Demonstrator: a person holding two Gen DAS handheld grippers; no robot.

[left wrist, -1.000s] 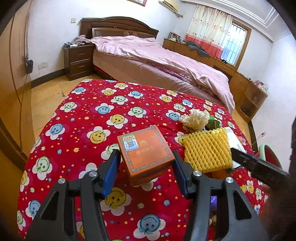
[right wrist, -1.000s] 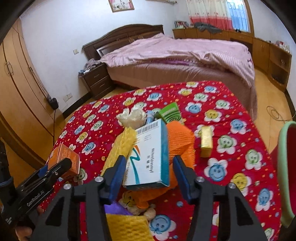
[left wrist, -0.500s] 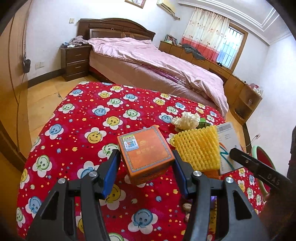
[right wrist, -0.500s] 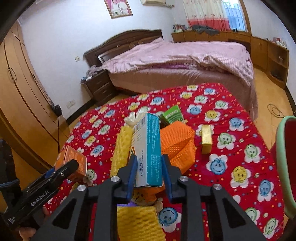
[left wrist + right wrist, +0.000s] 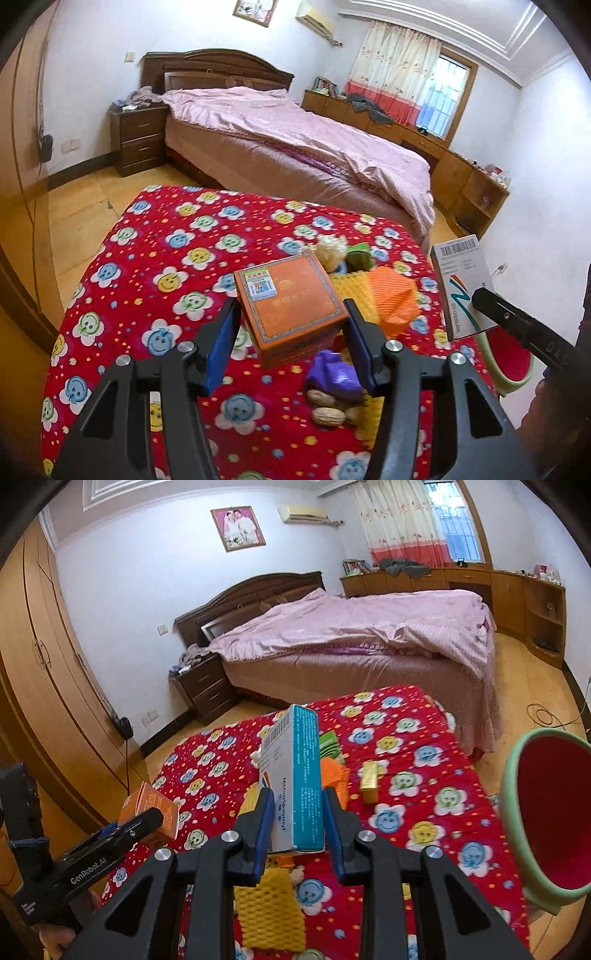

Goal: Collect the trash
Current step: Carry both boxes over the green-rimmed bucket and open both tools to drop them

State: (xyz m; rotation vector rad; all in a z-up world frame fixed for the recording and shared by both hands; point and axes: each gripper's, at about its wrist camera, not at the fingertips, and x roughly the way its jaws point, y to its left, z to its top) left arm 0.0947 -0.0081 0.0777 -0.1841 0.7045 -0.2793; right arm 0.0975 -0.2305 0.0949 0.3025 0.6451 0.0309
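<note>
A tabletop (image 5: 122, 258) draped in a red cloth printed with smiling flowers serves as the landmark, with a large wooden bed under a pink quilt (image 5: 351, 638) standing beyond its far edge. Off the tabletop's right side sits a round bin with a pale green rim and red inside (image 5: 546, 812). Above the tabletop's near middle, the left gripper (image 5: 291, 332) is clenched on a squarish orange cardboard box with a green-and-white label (image 5: 288, 299), its blue pads pressing both flanks, the box lifted clear of the cloth. Above the tabletop's near right part, the right gripper (image 5: 295, 812) grasps a white and teal medicine carton with a barcode (image 5: 295, 775), held upright on its narrow edge between the pads. On the tabletop, towards its right half, lie a yellow foam fruit net (image 5: 267, 912), an orange foam fruit net (image 5: 391, 295), a crumpled purple wrapper (image 5: 332, 373) touching a few peanut shells (image 5: 327, 406), a green striped packet (image 5: 330, 746), a small gold rectangular box (image 5: 371, 779) and a crumpled cream tissue (image 5: 332, 251) near the far right part.
</note>
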